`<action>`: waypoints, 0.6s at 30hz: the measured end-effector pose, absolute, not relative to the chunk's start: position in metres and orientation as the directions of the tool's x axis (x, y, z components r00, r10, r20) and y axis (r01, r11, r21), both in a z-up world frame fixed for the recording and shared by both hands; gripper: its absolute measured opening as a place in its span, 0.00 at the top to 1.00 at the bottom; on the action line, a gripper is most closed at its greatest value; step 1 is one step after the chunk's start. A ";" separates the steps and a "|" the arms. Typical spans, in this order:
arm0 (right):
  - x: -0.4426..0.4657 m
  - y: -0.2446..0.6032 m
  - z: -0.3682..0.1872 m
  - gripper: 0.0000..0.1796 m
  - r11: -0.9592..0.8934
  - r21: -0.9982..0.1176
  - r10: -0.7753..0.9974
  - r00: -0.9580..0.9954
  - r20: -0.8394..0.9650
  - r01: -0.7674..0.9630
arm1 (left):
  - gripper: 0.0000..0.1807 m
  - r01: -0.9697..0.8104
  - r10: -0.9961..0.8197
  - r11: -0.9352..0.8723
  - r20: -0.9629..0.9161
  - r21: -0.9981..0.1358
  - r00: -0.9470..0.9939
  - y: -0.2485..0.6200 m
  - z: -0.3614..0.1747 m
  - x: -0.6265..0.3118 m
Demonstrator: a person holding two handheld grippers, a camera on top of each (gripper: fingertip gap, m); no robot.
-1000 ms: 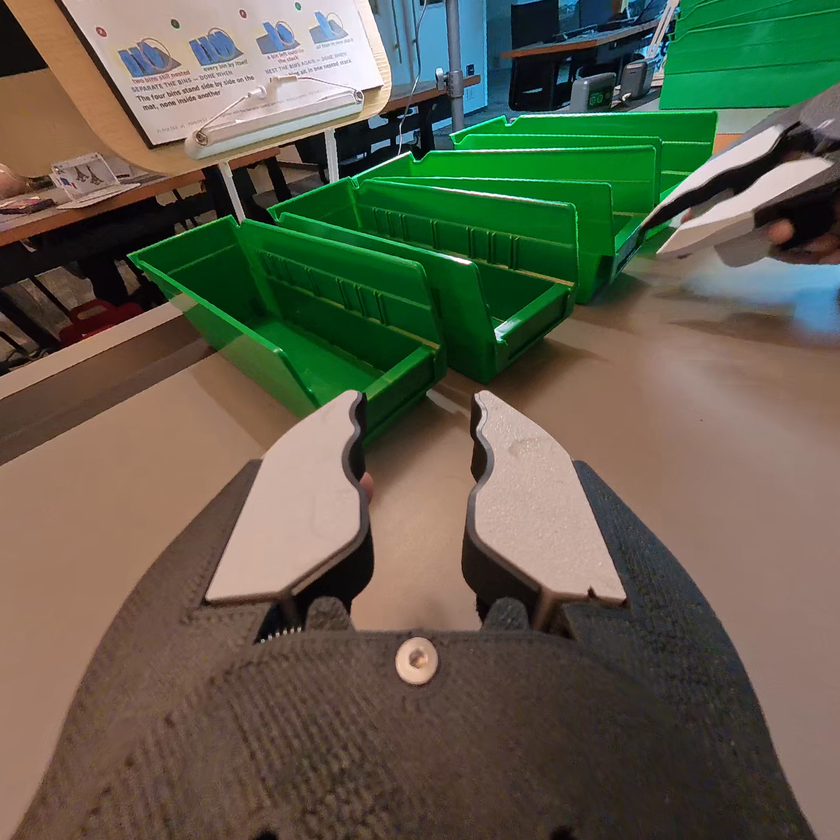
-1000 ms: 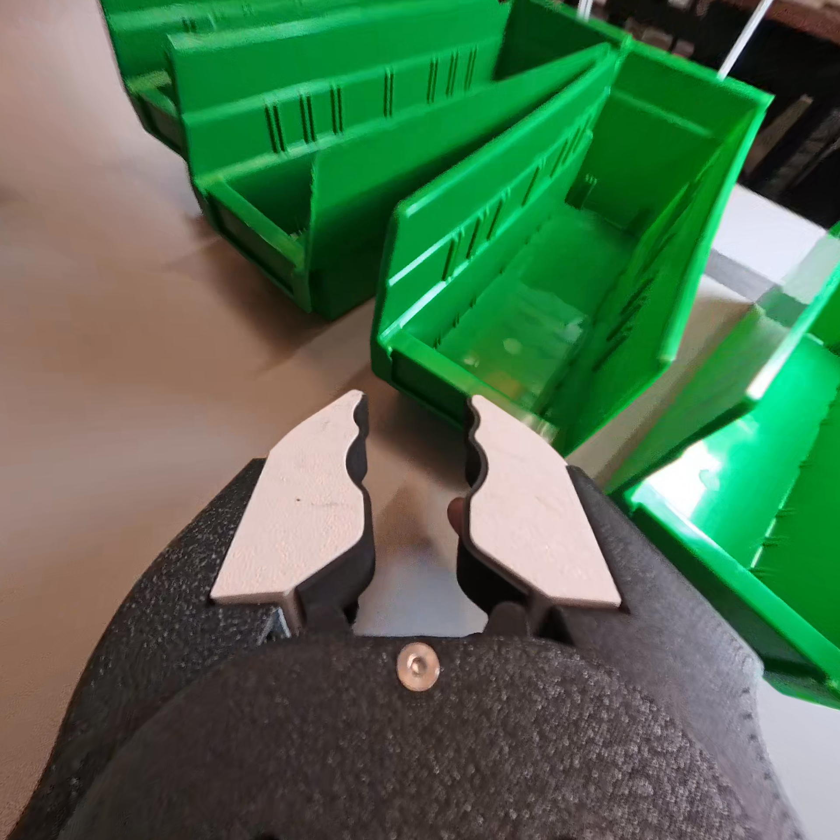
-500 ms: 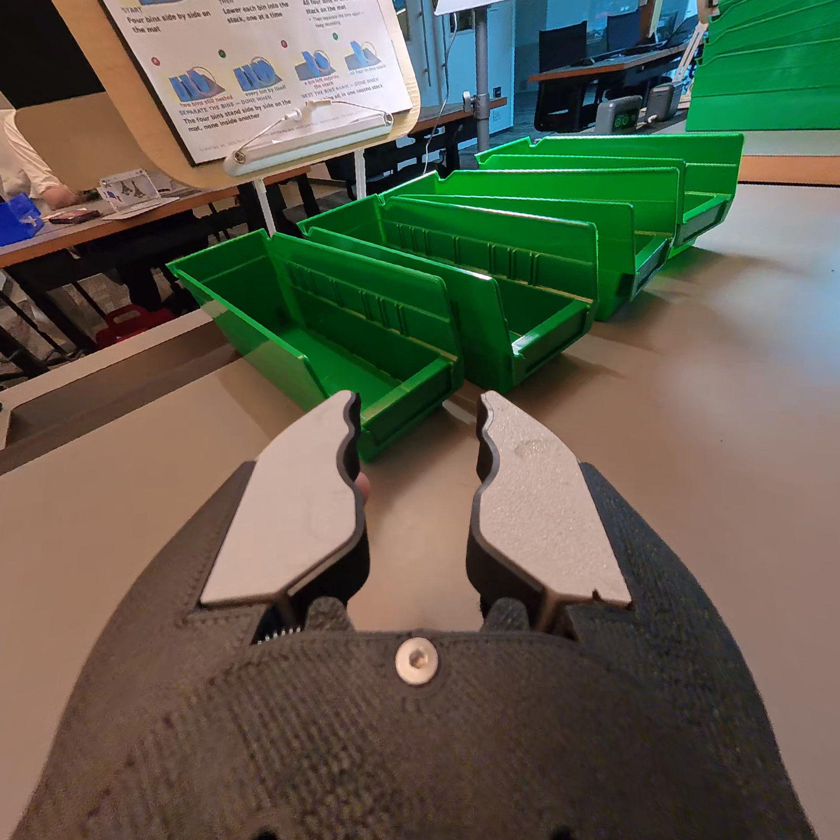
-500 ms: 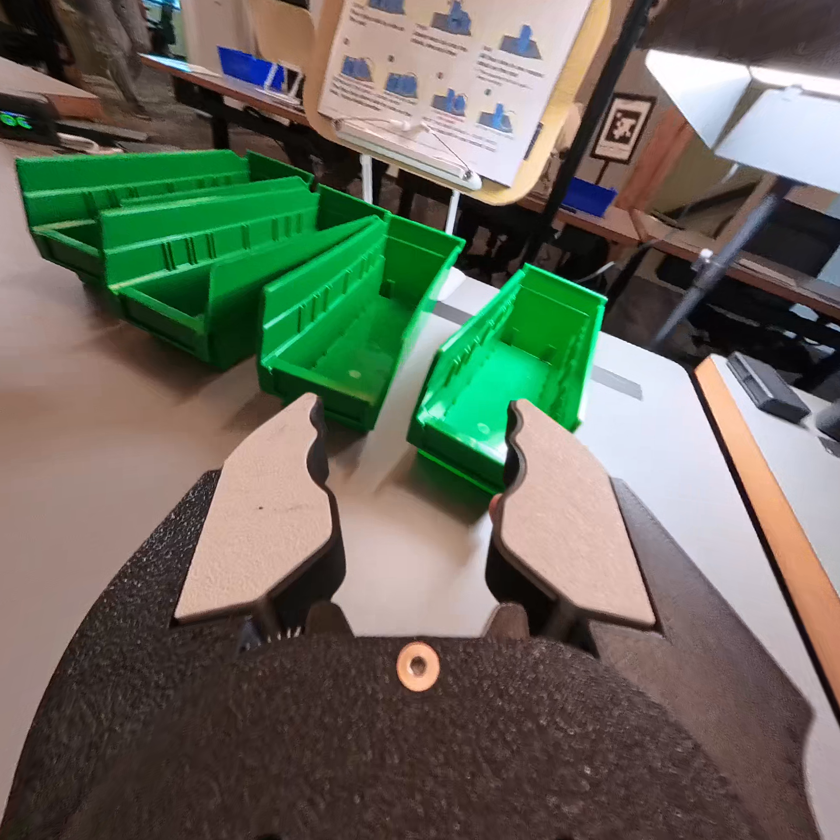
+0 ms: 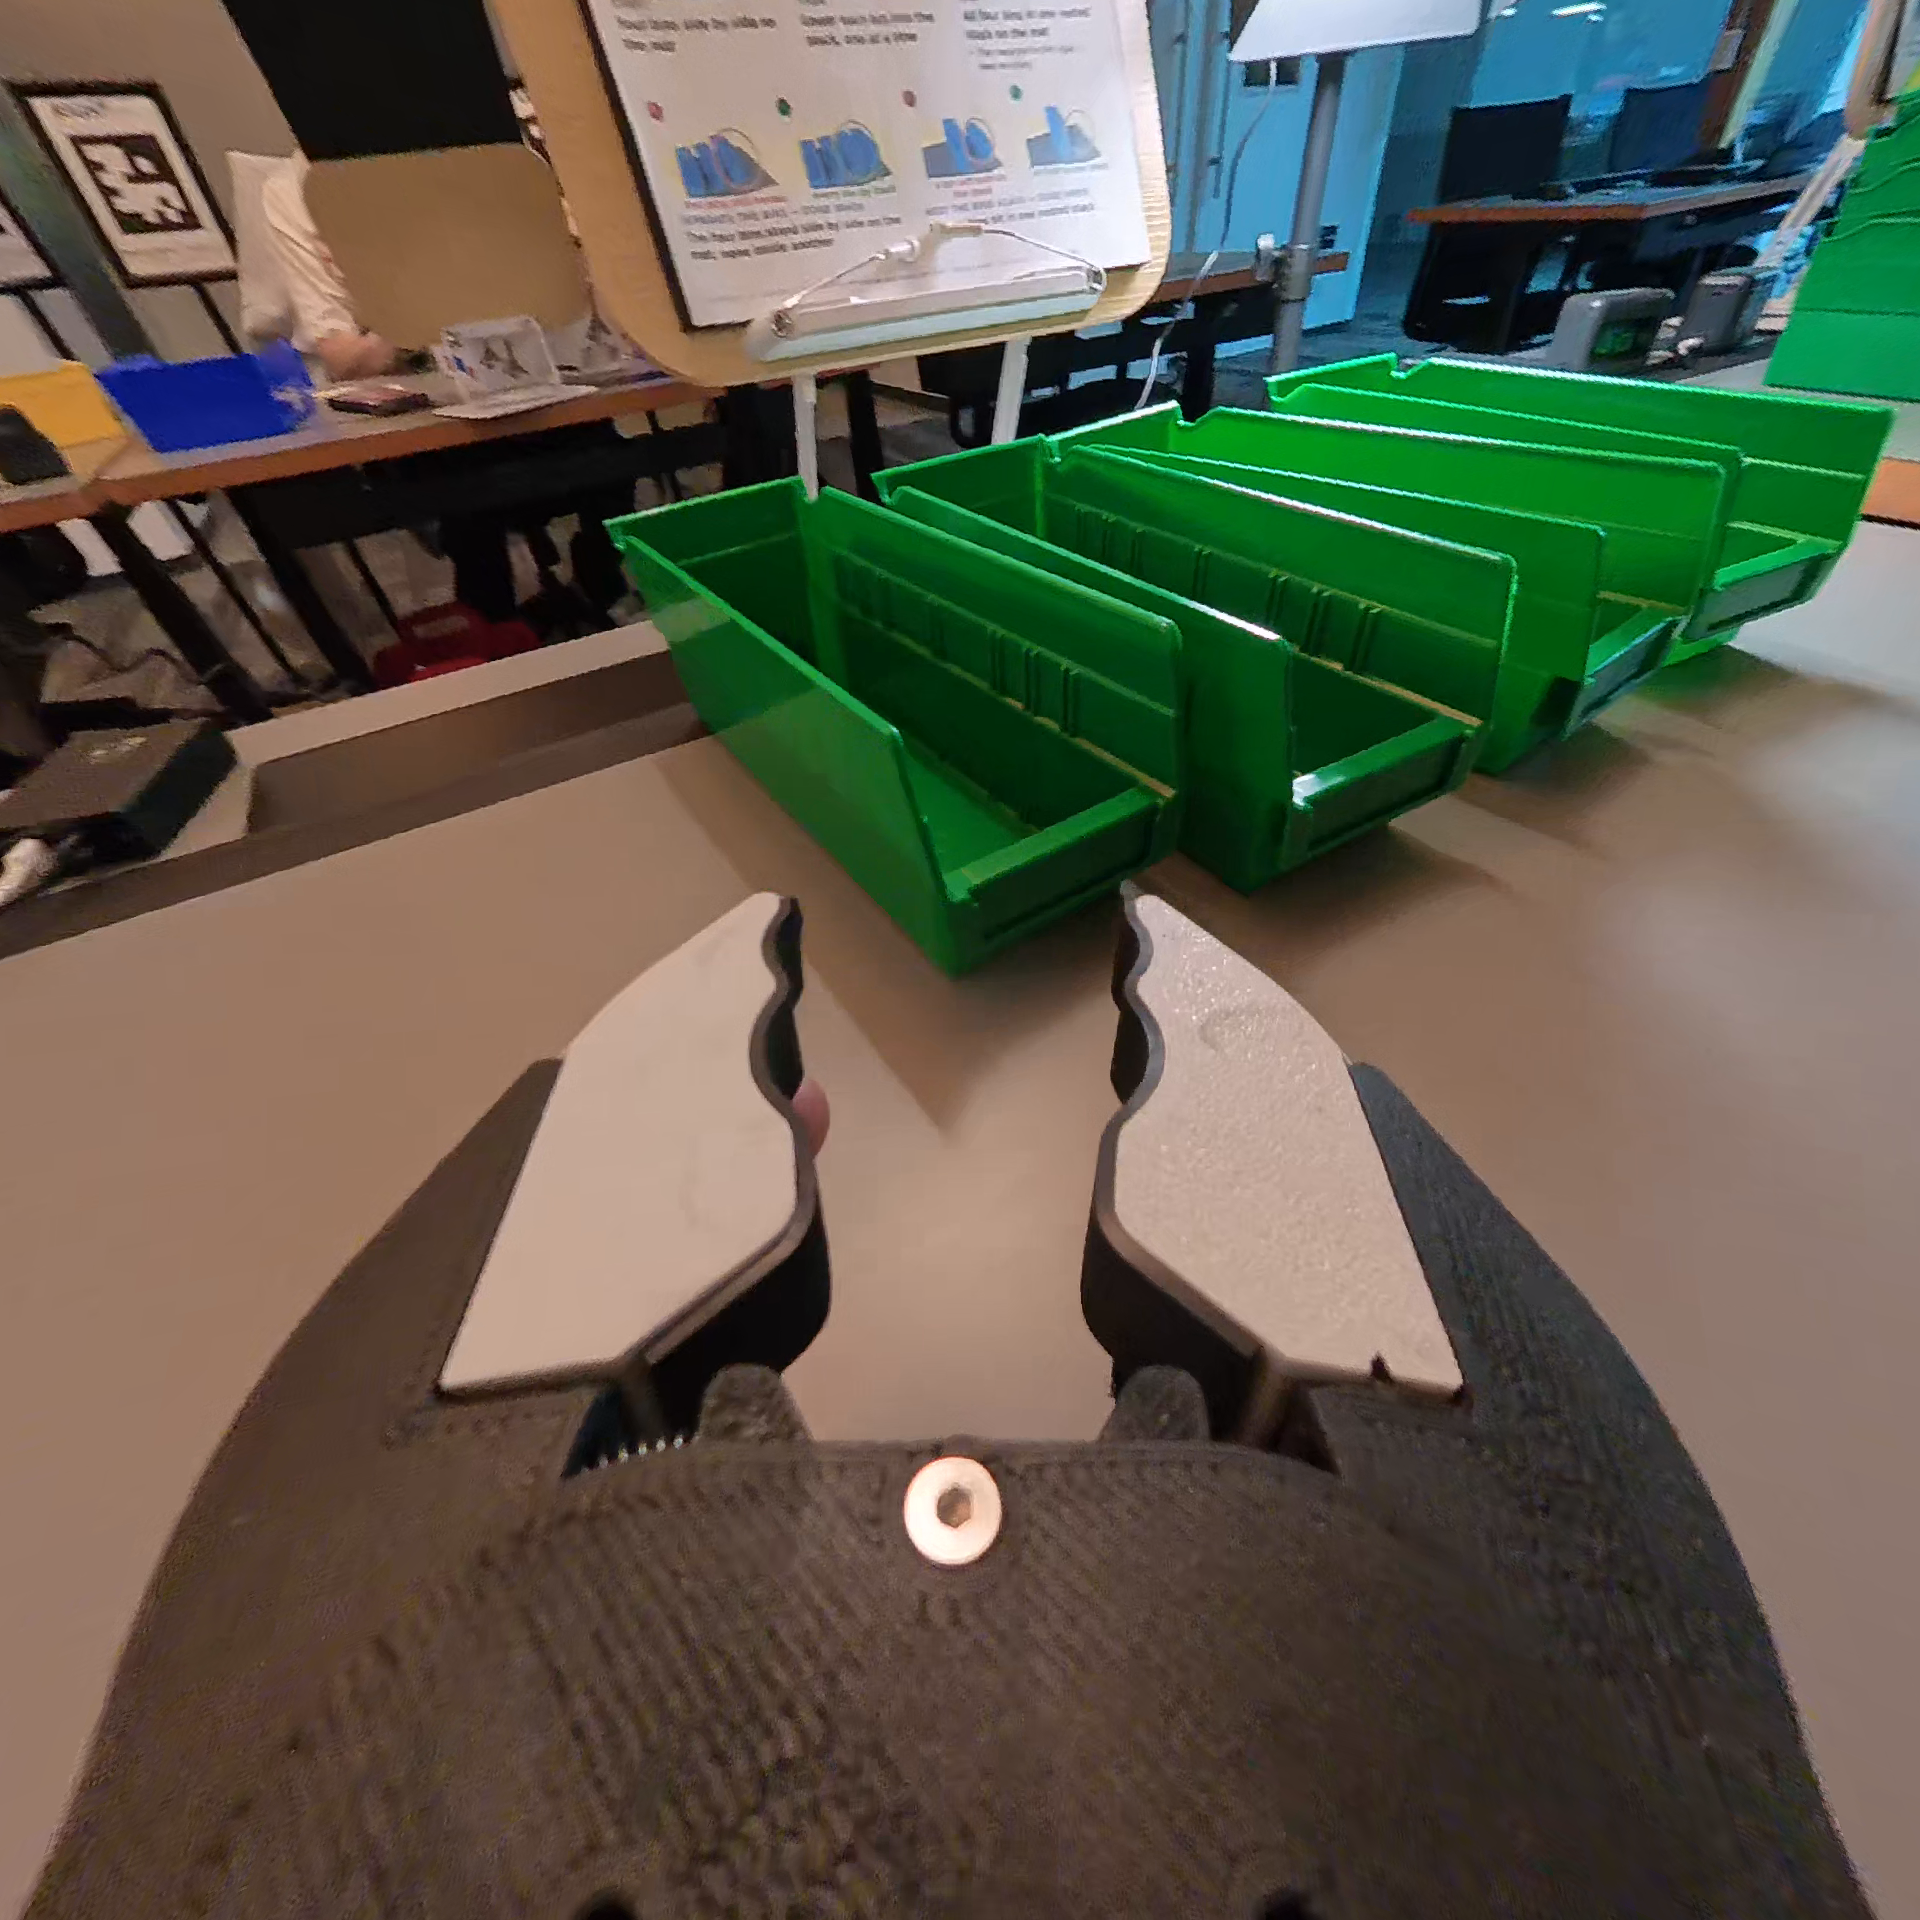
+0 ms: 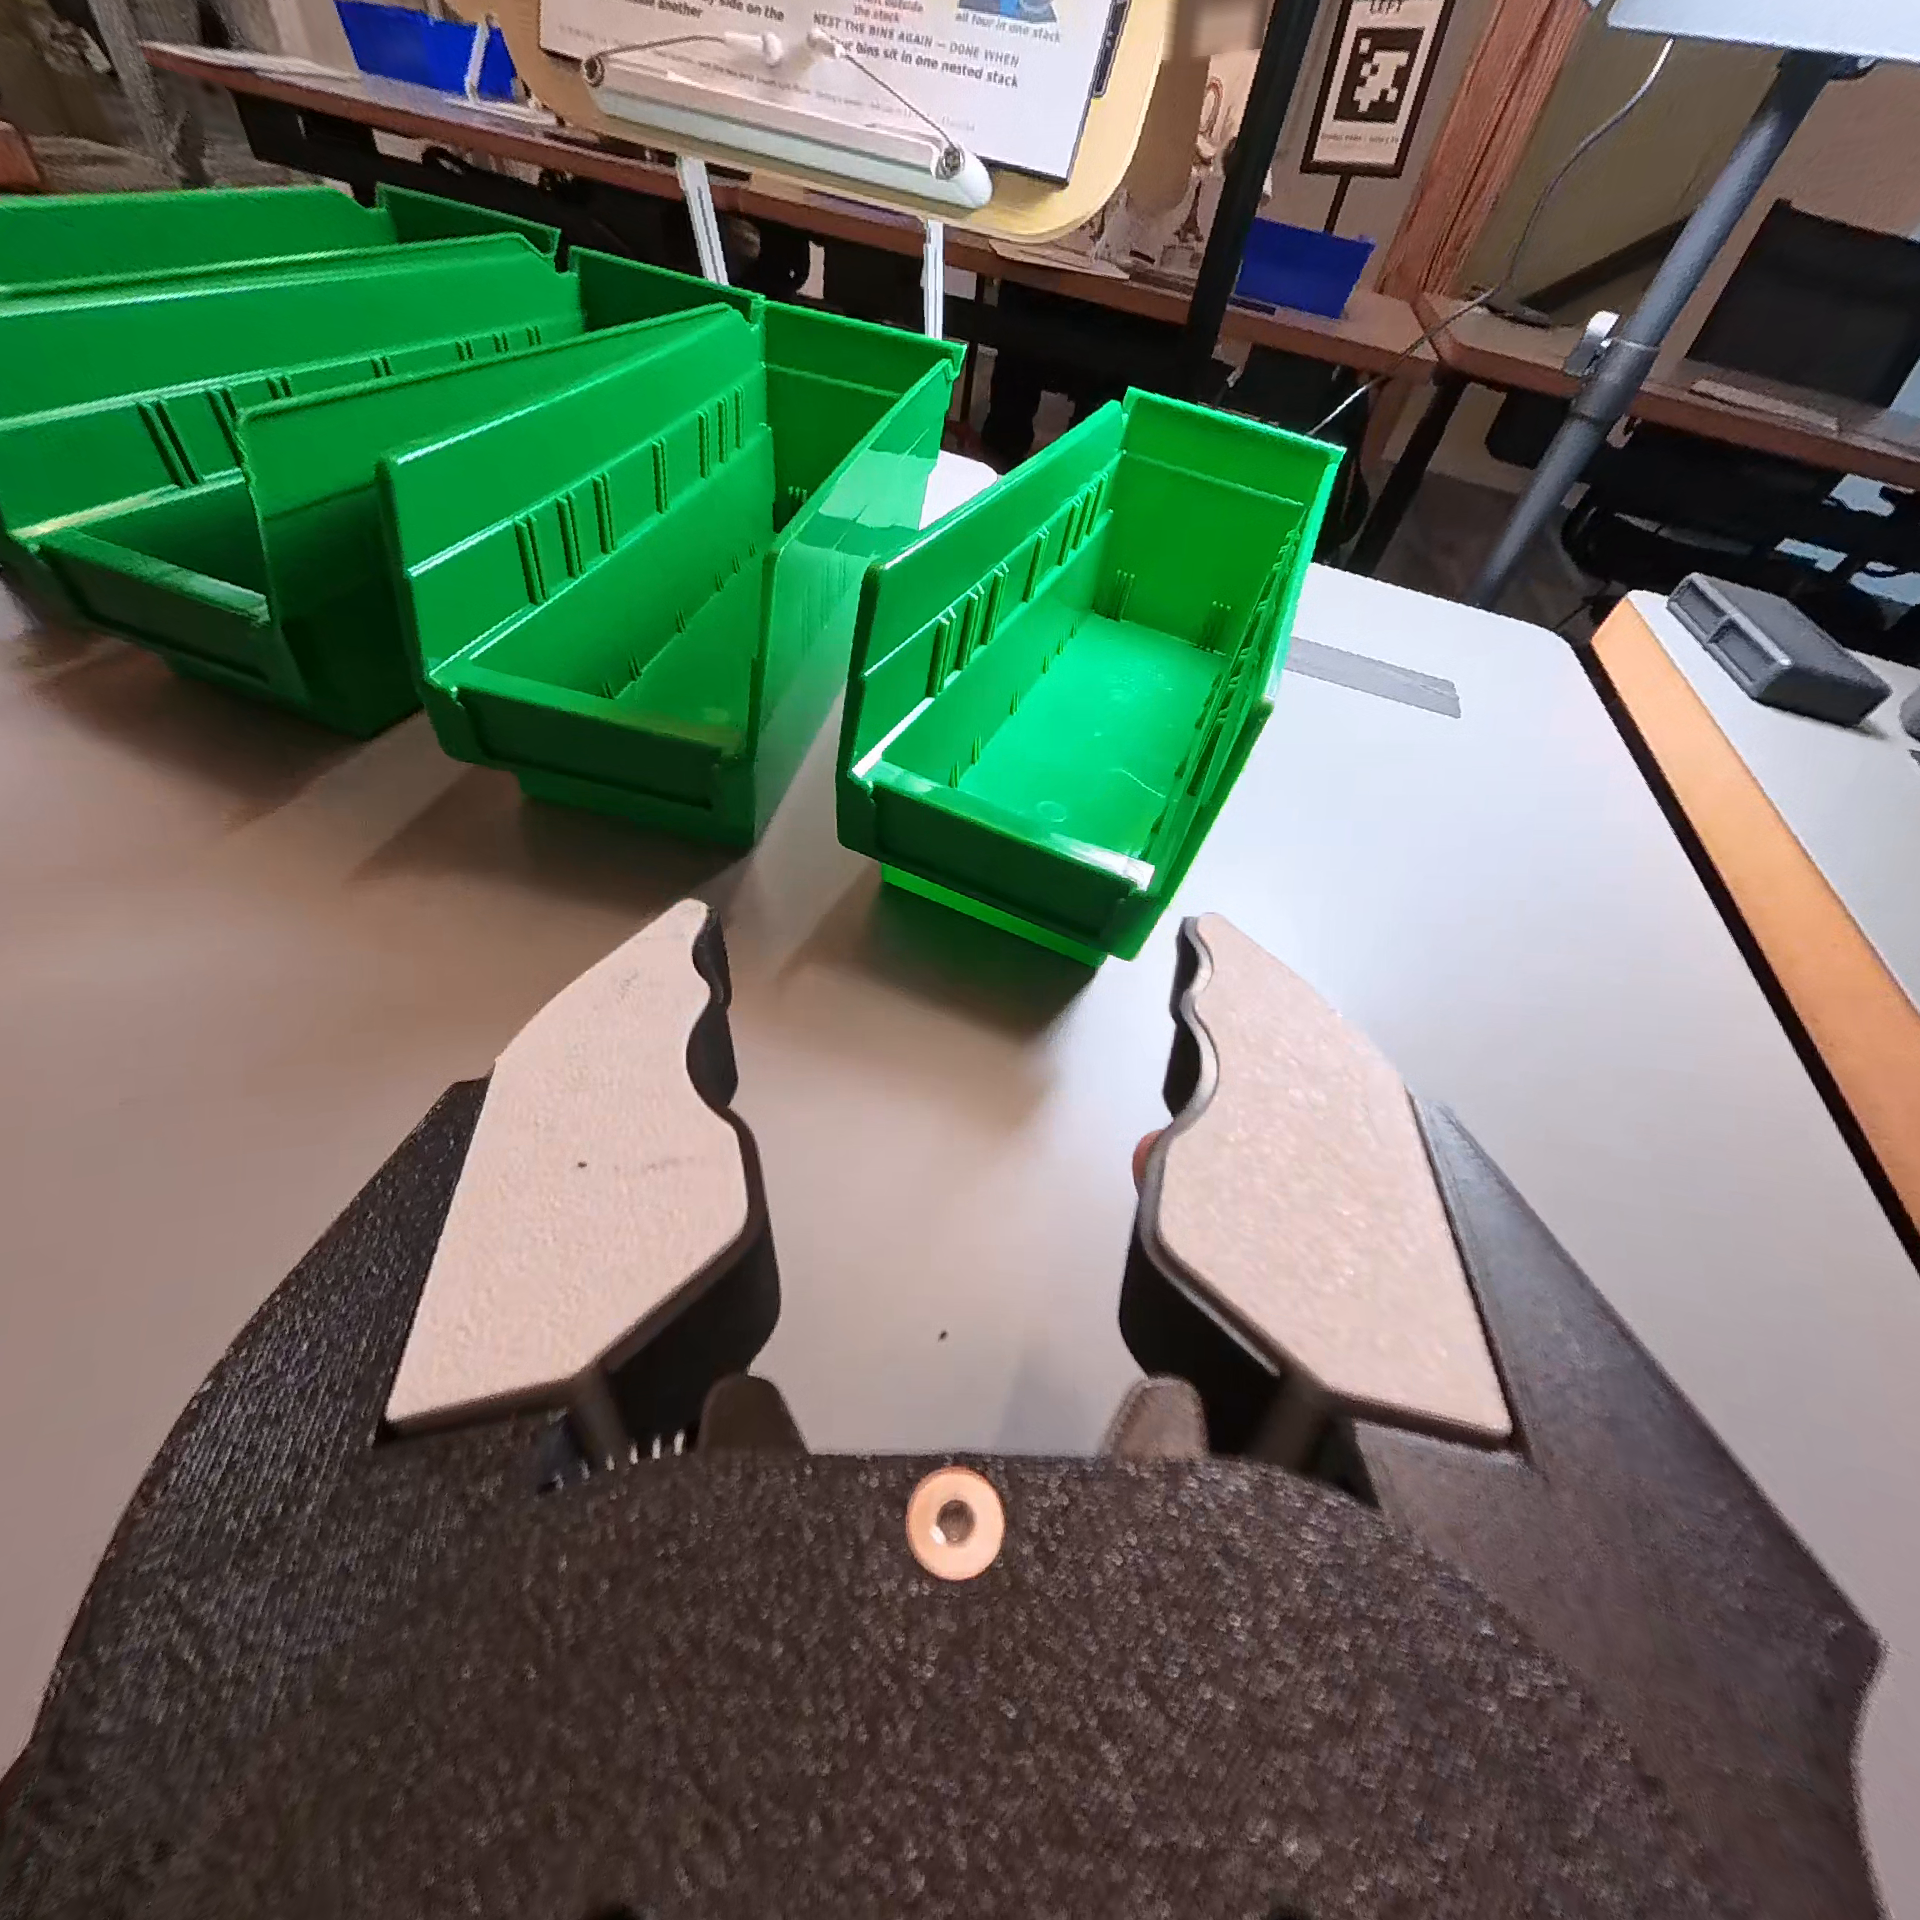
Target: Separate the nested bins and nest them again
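Several green bins stand side by side in a row on the grey table. In the left wrist view the nearest bin (image 5: 914,748) touches its neighbour (image 5: 1309,717), and more bins (image 5: 1621,582) follow to the right. In the right wrist view one bin (image 6: 1070,717) stands apart at the right end, next to another (image 6: 644,634), with more (image 6: 187,436) to the left. My left gripper (image 5: 956,920) is open and empty, just short of the nearest bin's front. My right gripper (image 6: 945,920) is wide open and empty, in front of the separate bin.
An instruction board on a stand (image 5: 883,166) rises behind the bins and also shows in the right wrist view (image 6: 831,94). An orange-edged table (image 6: 1766,852) adjoins on the right. A metal pole (image 6: 1662,312) stands behind. A person (image 5: 291,270) sits at a far desk with a blue bin (image 5: 208,400). The left gripper's tips are roughly 45 cm from the right gripper's.
My right gripper has pulled back from close among the bins and opened wider. My left gripper has opened a little and now faces further left. The right gripper has left the left wrist view.
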State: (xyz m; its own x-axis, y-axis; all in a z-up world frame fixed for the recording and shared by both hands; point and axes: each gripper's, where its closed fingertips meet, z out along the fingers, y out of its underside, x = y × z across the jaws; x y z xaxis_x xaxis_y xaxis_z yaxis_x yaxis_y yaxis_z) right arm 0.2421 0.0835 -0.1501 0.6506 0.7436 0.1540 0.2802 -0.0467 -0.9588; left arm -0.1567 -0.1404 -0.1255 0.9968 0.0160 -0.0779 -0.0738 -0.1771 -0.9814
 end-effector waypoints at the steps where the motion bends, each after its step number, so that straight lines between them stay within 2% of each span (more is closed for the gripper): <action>1: 0.242 0.084 -0.150 0.55 -0.044 -0.958 0.742 0.652 0.158 0.283 | 0.68 -0.072 0.026 -0.167 -0.077 -0.983 0.997 -0.142 -0.123 -0.159; 8: 0.242 0.084 -0.152 0.55 -0.047 -0.958 0.747 0.646 0.155 0.284 | 0.64 -0.084 0.055 -0.162 -0.094 -0.983 0.994 -0.143 -0.123 -0.162; 12: 0.227 0.083 -0.156 0.57 -0.011 -0.925 0.802 0.556 0.219 0.381 | 0.64 -0.080 0.055 -0.160 -0.090 -0.984 0.994 -0.142 -0.121 -0.162; 15: 0.213 0.094 -0.161 0.60 0.113 -0.826 0.817 0.421 0.393 0.552 | 0.64 -0.072 0.052 -0.155 -0.081 -0.985 0.995 -0.143 -0.120 -0.162; 18: 0.199 0.109 -0.174 0.61 0.220 -0.666 0.826 0.227 0.516 0.713 | 0.65 -0.076 0.051 -0.158 -0.086 -0.984 0.995 -0.143 -0.121 -0.162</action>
